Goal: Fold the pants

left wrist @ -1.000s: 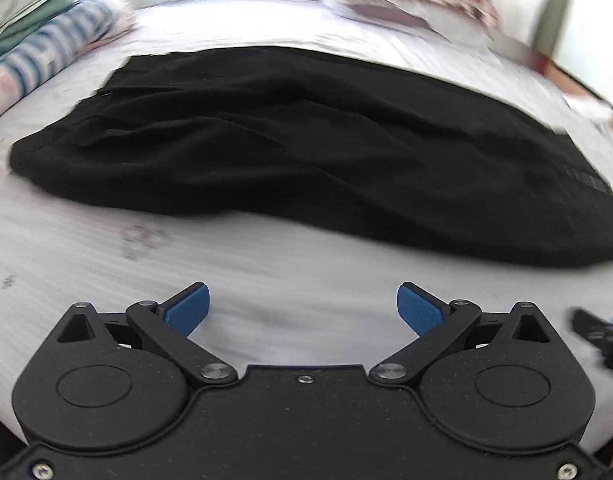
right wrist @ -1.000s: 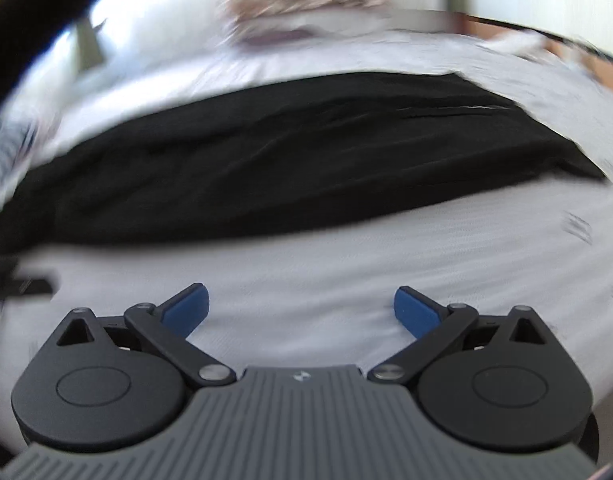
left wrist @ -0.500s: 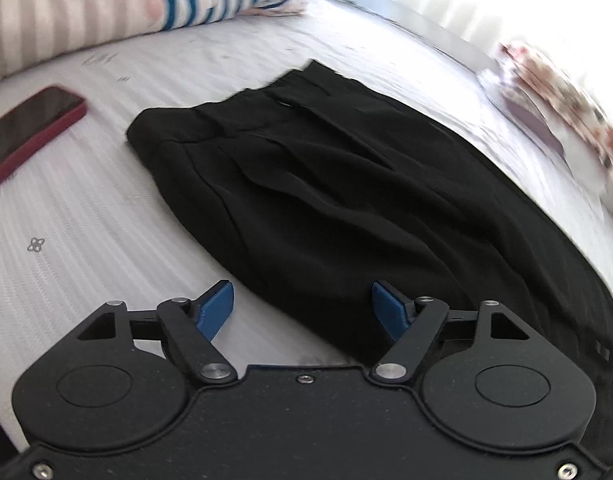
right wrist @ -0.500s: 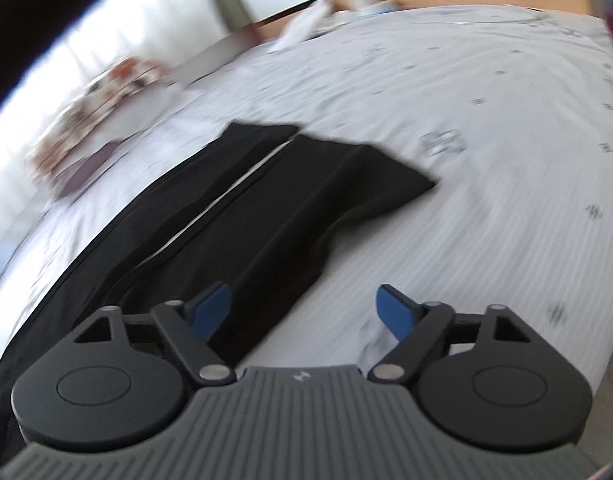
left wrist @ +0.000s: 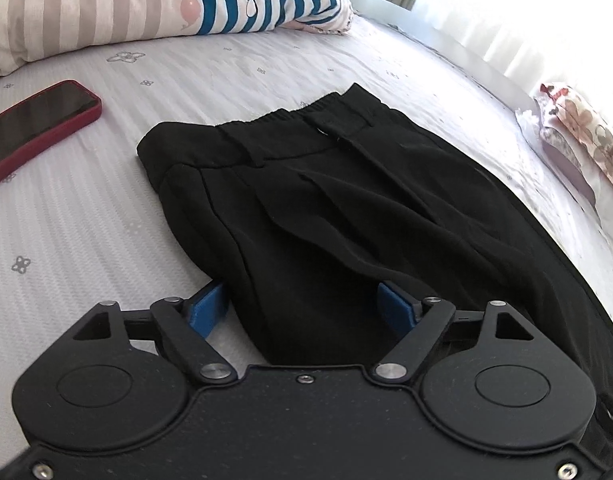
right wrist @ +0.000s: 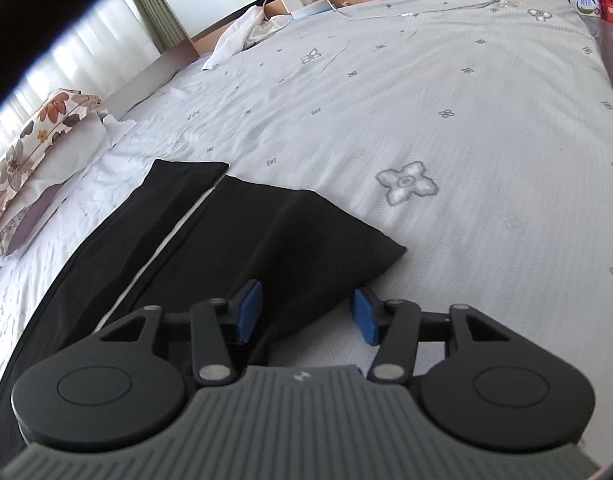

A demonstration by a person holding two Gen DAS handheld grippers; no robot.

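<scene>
Black pants lie flat on a white bed. The left wrist view shows the waistband end. My left gripper is open, its jaws straddling the near side edge of the pants below the waistband. The right wrist view shows the two leg cuffs lying side by side with a narrow gap between them. My right gripper is open, its jaws astride the near edge of the closer leg just short of the cuff corner.
A red-cased phone lies left of the waistband. Striped pillows are beyond it. A floral pillow lies on the far side of the pants. White cloth and a charger cable sit at the headboard.
Both grippers moved in from the bed's near side to the pants: the left to the waist side edge, the right to the near leg cuff. The right jaws have narrowed somewhat.
</scene>
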